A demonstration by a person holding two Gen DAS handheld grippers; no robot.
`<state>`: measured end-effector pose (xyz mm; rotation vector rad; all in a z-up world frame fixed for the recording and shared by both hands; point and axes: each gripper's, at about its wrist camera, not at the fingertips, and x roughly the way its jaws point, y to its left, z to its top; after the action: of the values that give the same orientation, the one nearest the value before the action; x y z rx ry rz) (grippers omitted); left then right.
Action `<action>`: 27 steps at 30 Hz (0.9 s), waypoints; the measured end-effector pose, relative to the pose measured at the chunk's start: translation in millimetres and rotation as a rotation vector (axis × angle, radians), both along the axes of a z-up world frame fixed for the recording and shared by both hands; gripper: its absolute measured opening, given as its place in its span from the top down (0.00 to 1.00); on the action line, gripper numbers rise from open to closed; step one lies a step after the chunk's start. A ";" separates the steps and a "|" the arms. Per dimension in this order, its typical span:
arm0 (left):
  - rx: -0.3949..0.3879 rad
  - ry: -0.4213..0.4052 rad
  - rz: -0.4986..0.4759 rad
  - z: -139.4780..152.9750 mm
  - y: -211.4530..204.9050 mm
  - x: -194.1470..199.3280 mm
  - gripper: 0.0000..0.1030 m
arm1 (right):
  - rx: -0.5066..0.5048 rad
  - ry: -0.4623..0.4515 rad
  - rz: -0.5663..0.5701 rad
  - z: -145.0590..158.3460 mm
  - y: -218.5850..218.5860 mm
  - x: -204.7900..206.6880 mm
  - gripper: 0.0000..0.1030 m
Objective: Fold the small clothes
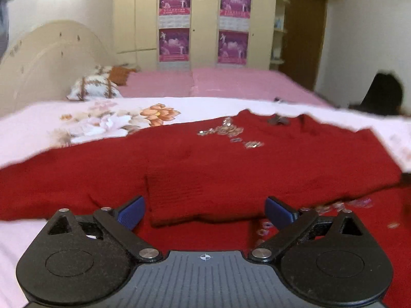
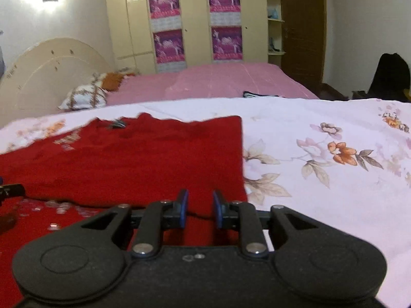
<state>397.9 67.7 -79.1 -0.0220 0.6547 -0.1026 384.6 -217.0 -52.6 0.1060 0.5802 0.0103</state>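
The red sweater (image 1: pixel 205 159) lies flat on the floral sheet (image 2: pixel 321 179), and serves as the landmark here. Its sequinned motif (image 1: pixel 231 133) sits toward the far, neckline end; 1 sleeve cuff (image 1: pixel 195 200) is folded in across the near part of the body. In the right wrist view the sweater's right-hand side runs as a straight, already turned-in edge.

The left gripper (image 1: pixel 205 211) hovers at the sweater's near end with its jaws spread wide, the cuff lying between the 2 blue pads but untouched. The right gripper (image 2: pixel 200 209) sits at the sweater's near right corner, jaws drawn narrow with red knit in the gap; whether the pads actually press the cloth I cannot tell.

The step in hand appears to be taking the near hem to fold it toward the neckline. To do it well, both grippers should catch every layer at matching points, lift together, and keep the hem taut so the sleeve does not slip out.
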 end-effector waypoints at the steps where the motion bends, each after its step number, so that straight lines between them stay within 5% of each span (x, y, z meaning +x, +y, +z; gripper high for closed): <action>1: -0.001 0.016 -0.017 0.4 -1.3 -0.6 0.05 | 0.017 -0.002 0.009 0.1 1.1 -0.9 0.79; 2: 0.022 0.038 -0.028 0.4 -5.6 -0.6 0.08 | 0.025 0.004 0.020 -2.2 4.9 0.6 0.79; 4: -0.025 0.090 -0.002 -0.9 -2.3 0.0 0.28 | 0.030 0.026 0.026 -5.5 12.6 3.8 0.79; 10: -0.266 0.123 0.124 -4.5 31.3 11.7 0.35 | 0.027 0.034 0.064 -4.3 35.0 1.1 0.79; 18: -0.282 0.144 0.155 -16.0 44.8 15.8 0.36 | 0.038 0.036 0.046 -3.8 30.1 -1.4 0.77; 21: -0.311 0.157 0.126 -20.1 47.8 32.3 0.92 | 0.045 0.040 0.036 -5.6 30.4 -1.3 0.76; 25: -0.227 0.034 0.117 -13.2 47.5 36.6 0.92 | 0.038 0.036 0.037 -5.0 34.1 -2.5 0.76; 27: -0.227 0.092 0.105 -21.1 48.4 42.5 0.92 | 0.033 0.022 0.036 -2.9 34.3 -2.5 0.76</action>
<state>440.5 116.1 -100.2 -0.2805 0.7302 -0.0741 382.1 -182.7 -55.5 0.1282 0.6041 0.0536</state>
